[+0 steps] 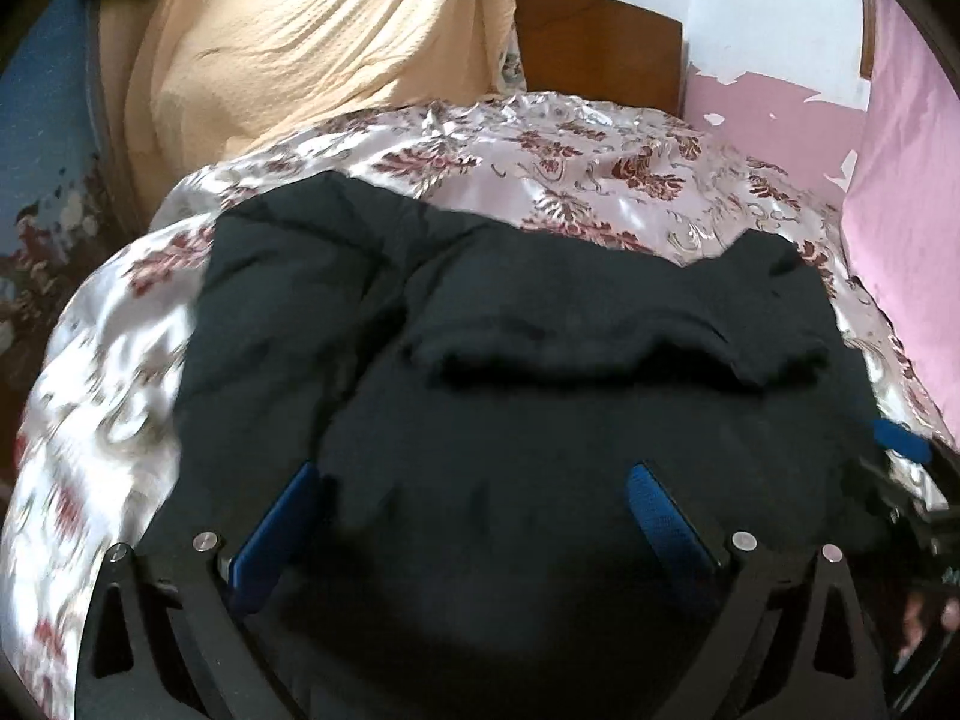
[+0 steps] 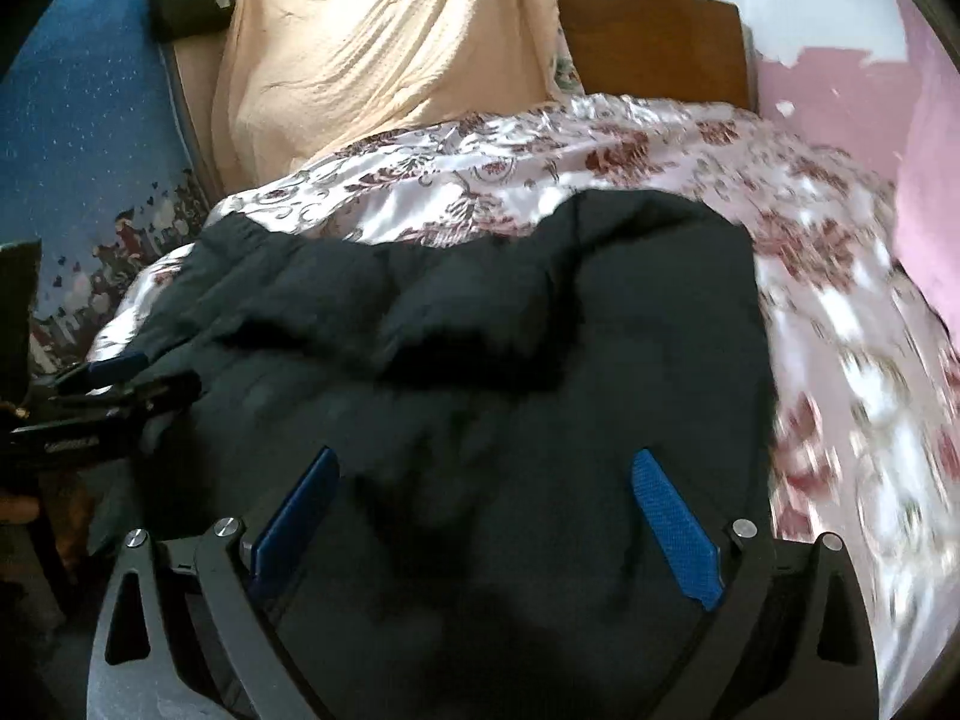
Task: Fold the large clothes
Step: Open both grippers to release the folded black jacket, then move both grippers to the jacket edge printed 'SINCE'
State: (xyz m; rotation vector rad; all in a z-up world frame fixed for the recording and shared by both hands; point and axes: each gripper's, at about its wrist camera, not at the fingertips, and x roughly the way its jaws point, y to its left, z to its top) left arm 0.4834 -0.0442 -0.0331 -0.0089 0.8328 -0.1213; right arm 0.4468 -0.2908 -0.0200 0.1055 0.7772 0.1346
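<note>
Black jacket [image 1: 540, 360] lies on bed w/ floral satin cover [image 1: 600, 174]; bulky, top part folded over itself w/ a thick ridge across the middle; spans most of the bed width. Left gripper [image 1: 474, 516] jaws wide, blue pads [image 1: 666, 516] well apart, nothing pinched; hovers over near part of jacket. Right gripper [image 2: 483, 510] same: jaws wide, nothing clamped, above jacket. Cream blanket [image 1: 312, 48] piled at left behind; wooden headboard [image 1: 600, 48] at far end; pink wall [image 1: 900, 180] on right.
</note>
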